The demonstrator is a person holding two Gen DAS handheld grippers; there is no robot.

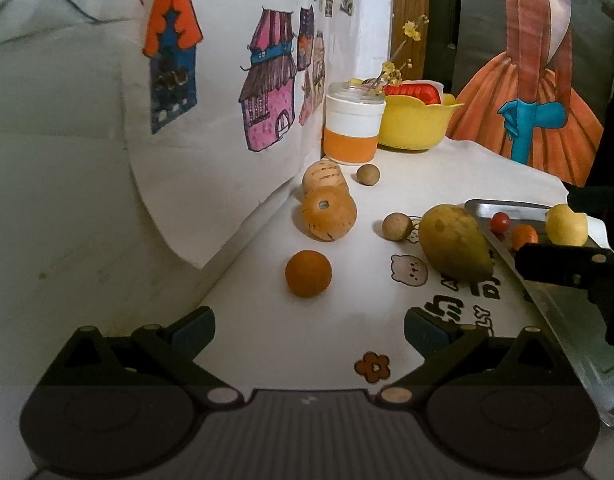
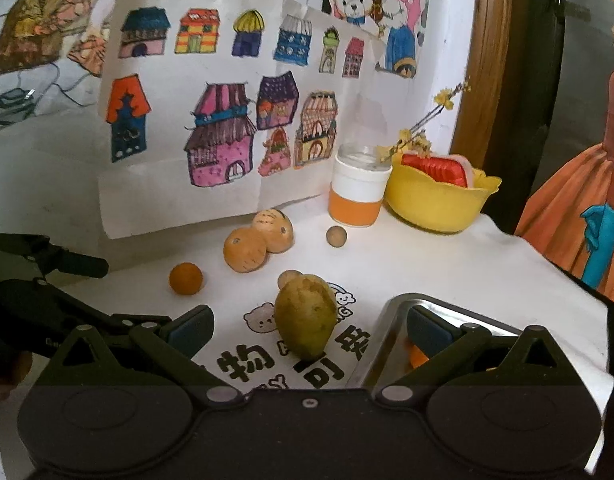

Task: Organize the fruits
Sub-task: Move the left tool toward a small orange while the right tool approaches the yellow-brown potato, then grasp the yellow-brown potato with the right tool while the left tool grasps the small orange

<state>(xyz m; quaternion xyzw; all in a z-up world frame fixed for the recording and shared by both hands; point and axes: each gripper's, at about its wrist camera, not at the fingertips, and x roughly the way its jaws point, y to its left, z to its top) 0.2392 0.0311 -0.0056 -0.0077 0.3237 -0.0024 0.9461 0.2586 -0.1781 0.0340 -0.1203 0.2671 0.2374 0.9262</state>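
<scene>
Both grippers are wide open and empty. The left gripper (image 1: pixel 309 328) faces a small orange (image 1: pixel 308 273) at frame centre on the worktop (image 1: pixel 447 168). The orange looks firm, light and rollable; grip across its middle. The right gripper (image 2: pixel 309 326) hovers by the metal tray (image 2: pixel 391 316) at lower right.

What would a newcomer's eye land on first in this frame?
Probably the loose fruit on the white tablecloth: a big yellow-green mango at centre, an orange to its left. Behind them a yellow bowl stands beside an orange-banded jar, before bright house drawings.
</scene>
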